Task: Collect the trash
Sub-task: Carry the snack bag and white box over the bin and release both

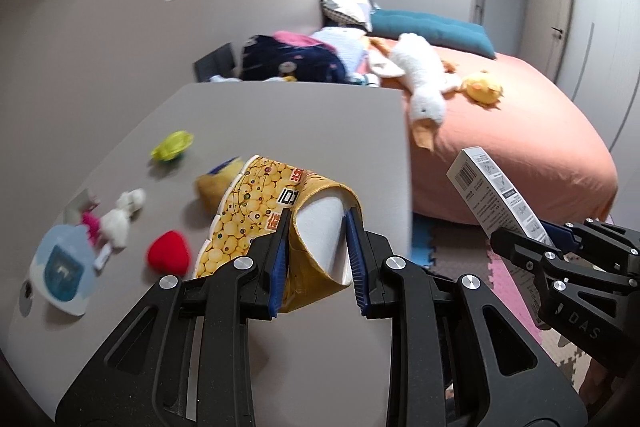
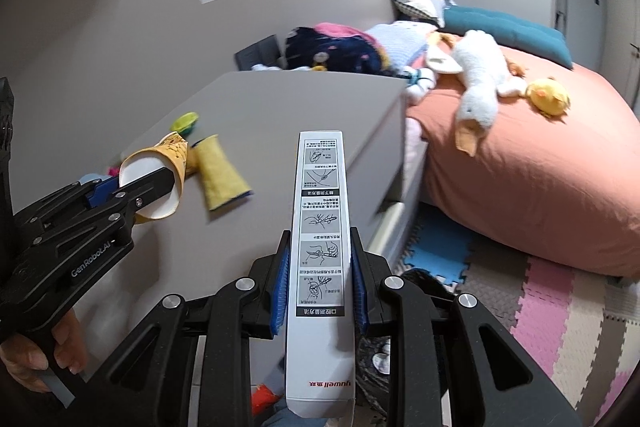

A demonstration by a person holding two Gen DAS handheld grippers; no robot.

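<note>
step: carrying trash off | left gripper (image 1: 316, 247) clamps paper cup (image 1: 276, 211) above the table (image 1: 280, 115); right gripper (image 2: 319, 281) grips white box (image 2: 320, 247) | next: find a bin; none visible

Each tool (image 1: 318, 259) is black with blue ribbed pads (image 2: 282, 283), silver screws and white lettering.

Right gripper (image 2: 319, 287) clamps a white box (image 2: 320, 227) above the grey table (image 2: 280, 107)
</note>
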